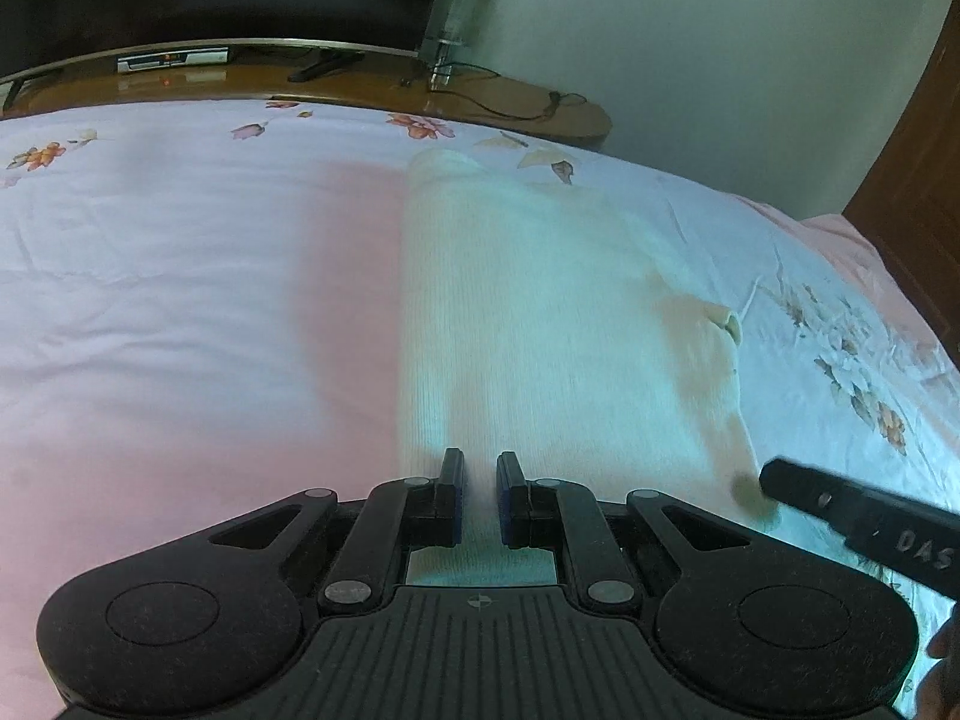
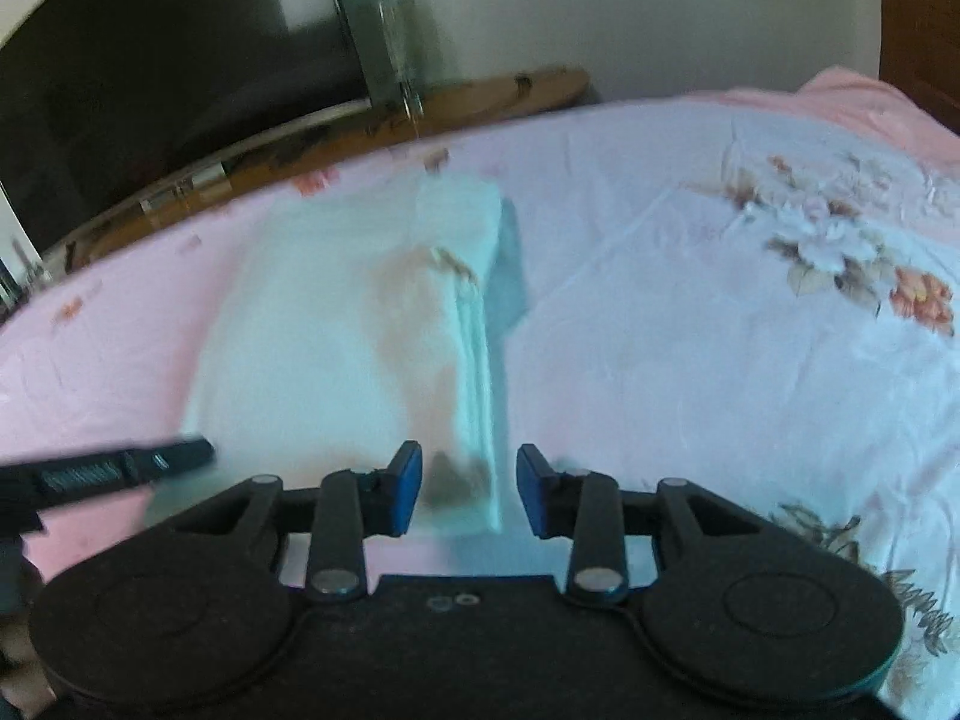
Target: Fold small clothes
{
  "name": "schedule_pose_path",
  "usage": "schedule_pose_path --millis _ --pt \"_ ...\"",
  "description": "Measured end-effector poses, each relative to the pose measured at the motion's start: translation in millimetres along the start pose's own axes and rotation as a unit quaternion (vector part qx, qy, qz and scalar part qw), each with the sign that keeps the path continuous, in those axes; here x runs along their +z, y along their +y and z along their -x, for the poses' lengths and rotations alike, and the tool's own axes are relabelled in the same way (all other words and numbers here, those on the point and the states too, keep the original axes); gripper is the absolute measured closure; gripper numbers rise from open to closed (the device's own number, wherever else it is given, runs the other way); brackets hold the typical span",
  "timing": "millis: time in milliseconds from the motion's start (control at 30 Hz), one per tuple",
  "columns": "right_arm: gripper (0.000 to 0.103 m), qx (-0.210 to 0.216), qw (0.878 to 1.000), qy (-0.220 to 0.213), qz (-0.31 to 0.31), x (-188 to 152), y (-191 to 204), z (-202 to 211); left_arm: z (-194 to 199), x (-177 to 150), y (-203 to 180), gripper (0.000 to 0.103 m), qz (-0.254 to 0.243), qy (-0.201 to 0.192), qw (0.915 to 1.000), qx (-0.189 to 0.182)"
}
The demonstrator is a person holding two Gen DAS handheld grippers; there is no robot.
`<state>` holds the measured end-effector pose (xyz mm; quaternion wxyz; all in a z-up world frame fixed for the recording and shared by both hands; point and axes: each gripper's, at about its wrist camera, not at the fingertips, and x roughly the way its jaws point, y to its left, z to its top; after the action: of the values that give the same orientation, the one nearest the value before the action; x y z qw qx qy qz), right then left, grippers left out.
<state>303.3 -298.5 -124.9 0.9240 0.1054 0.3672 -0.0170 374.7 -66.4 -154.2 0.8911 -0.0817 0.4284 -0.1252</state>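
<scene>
Two grippers over near edge of white garment (image 1: 540, 324), folded long on floral bedsheet (image 1: 180, 240). Left gripper (image 1: 480, 495): jaws narrowly apart, cloth between them, grip unclear. Right gripper (image 2: 468, 489): jaws wide apart around folded right edge.

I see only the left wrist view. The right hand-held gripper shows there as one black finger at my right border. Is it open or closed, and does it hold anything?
Observer: It is open. In the right wrist view the right hand-held gripper has its blue pads well apart, and nothing is pinched between them.
Operator: Where does it stand against the cloth?
Observer: Its jaws straddle the near right edge of the white garment. That edge shows several stacked layers, so it is a folded edge.
</scene>
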Motion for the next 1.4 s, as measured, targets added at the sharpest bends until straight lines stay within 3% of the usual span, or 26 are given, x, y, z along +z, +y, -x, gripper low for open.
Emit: schedule_pose_path --millis 267,500,667,867,1100,1300,1400 --pt "0.067 0.017 0.999 -0.02 0.03 5.3 19.8 11.9 8.9 0.5 -6.4 0.092 -0.015 -0.001 0.9999 0.006" --pt "0.074 0.013 0.998 0.044 0.037 -13.1 10.9 -17.3 0.6 -4.9 -5.6 0.092 -0.033 0.003 0.9994 0.003" --pt "0.08 0.009 0.998 0.042 0.036 -13.5 8.6 -13.0 0.7 -3.0 -4.5 0.092 -0.024 0.007 0.9997 -0.001" --pt "0.075 -0.013 0.999 0.014 0.031 -19.7 7.9 -2.0 0.5 -6.0 -5.9 0.092 -0.034 0.0 0.9994 -0.002" --pt "0.073 0.0 1.0 0.031 0.001 -18.2 -5.3 -12.7 -1.5 -5.2 -6.8 0.092 -0.032 0.0 0.9995 -0.005" --pt "0.091 0.009 0.999 0.032 0.005 -16.0 -7.0 -15.2 -2.9 -2.1 -9.5 0.091 -0.045 0.005 0.999 -0.003" --pt "0.093 0.007 1.0 0.028 0.012 -14.9 -6.0 -9.5 -3.3 1.8 -10.5 0.091 -0.052 0.016 0.9985 -0.004"
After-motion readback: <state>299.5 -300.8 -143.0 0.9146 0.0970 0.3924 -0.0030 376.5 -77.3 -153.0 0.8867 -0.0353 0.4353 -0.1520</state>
